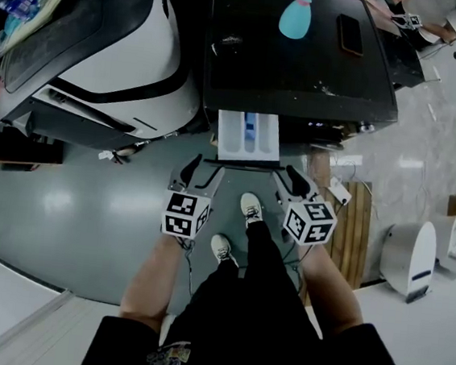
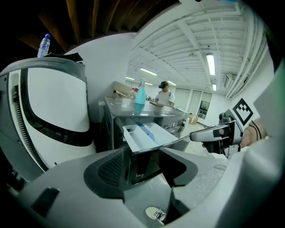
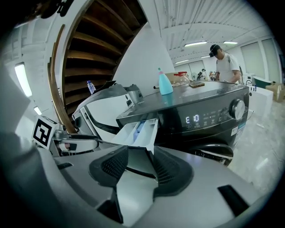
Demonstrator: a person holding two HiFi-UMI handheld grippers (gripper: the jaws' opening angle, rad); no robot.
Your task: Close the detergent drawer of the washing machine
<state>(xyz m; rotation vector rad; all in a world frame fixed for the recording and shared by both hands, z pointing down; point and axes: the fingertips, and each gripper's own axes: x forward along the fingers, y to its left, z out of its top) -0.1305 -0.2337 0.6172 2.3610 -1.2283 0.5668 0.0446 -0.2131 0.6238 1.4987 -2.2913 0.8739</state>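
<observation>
- Left tool (image 1: pixel 199 173) has its jaws wide apart and holds nothing. In the left gripper view the front edge of the drawer (image 1: pixel 249 136) shows in the gap, but the pads do not press on it.
- Right tool (image 1: pixel 289 184) is also open, somewhat narrower. A corner of the drawer front shows between its jaws, and I cannot tell whether it touches.
- The drawer stands far out from the upper left of the washing machine (image 1: pixel 305 64). Both tools are just in front of it, one toward each side.
- For a good push, I think both tools should meet the flat front panel at the same height. They should press straight toward the machine, evenly, so the drawer does not twist and jam.
- A slow push to the end seems wise, because a hard one could let the drawer bounce out again.
- The drawer is a shallow tray of smooth white plastic, with long compartments and a blue insert in the middle. Its front is a narrow dark panel.
- The washing machine is dark and glossy. Its flat top carries a light blue bottle (image 1: pixel 296 15) and a phone (image 1: pixel 350 34).
</observation>
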